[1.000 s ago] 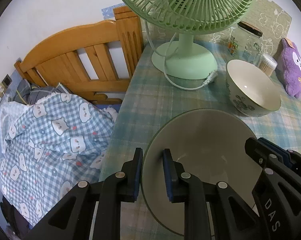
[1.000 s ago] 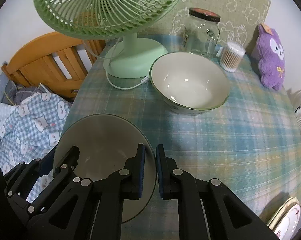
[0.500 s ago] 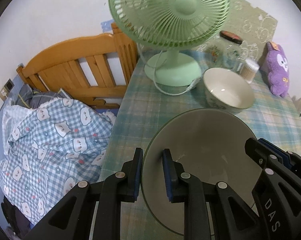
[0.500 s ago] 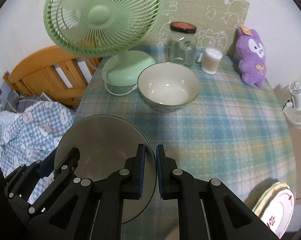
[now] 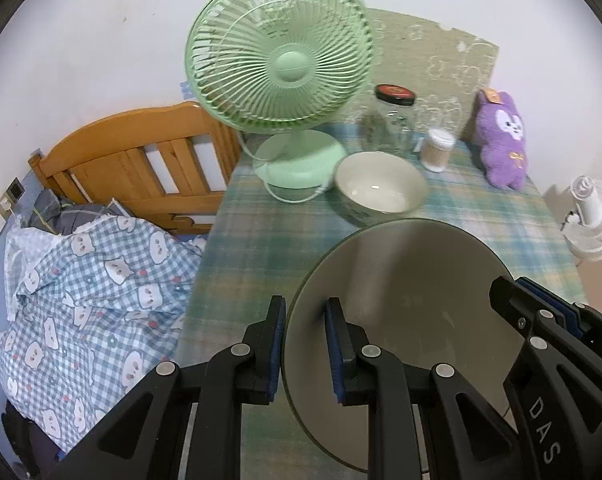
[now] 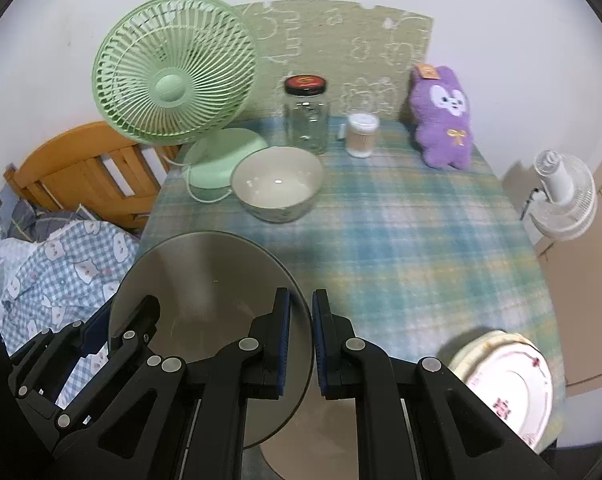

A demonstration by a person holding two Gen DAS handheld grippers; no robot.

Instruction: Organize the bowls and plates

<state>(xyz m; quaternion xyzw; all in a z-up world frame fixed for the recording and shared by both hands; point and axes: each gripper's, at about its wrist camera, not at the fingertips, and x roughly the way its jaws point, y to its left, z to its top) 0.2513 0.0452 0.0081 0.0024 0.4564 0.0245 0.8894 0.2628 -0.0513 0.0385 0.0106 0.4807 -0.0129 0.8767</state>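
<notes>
A: What does the left wrist view show?

B: The left gripper (image 5: 304,332) is clamped on the left rim of a grey bowl (image 5: 401,280), one pad outside the wall and one inside; the bowl is held up off the table (image 5: 253,240), above its near part; the right gripper (image 5: 541,304) comes in from the right and grips the opposite rim.

A: And behind the bowl?

B: A cream bowl (image 5: 381,188) stands on the checked tablecloth, just past the grey one; beside it is the base of a green fan (image 5: 281,64); a glass jar (image 5: 393,120) with a dark lid, a small tub of cotton swabs (image 5: 437,152) and a purple plush toy (image 5: 501,140) stand along the wall; left of the table are a wooden bed frame (image 5: 133,156) and a checked blanket (image 5: 89,296).

A: The right wrist view?

B: The right gripper (image 6: 301,336) is closed on the grey bowl's (image 6: 205,280) right rim; the left gripper (image 6: 101,328) shows at the lower left on the far rim; the bowl hangs over the table's left front edge; the cream bowl (image 6: 277,184) sits further back near the fan (image 6: 173,68); plates (image 6: 509,384) are stacked at the table's near right corner, well apart from both bowls; a white fan (image 6: 561,196) stands off to the right.
</notes>
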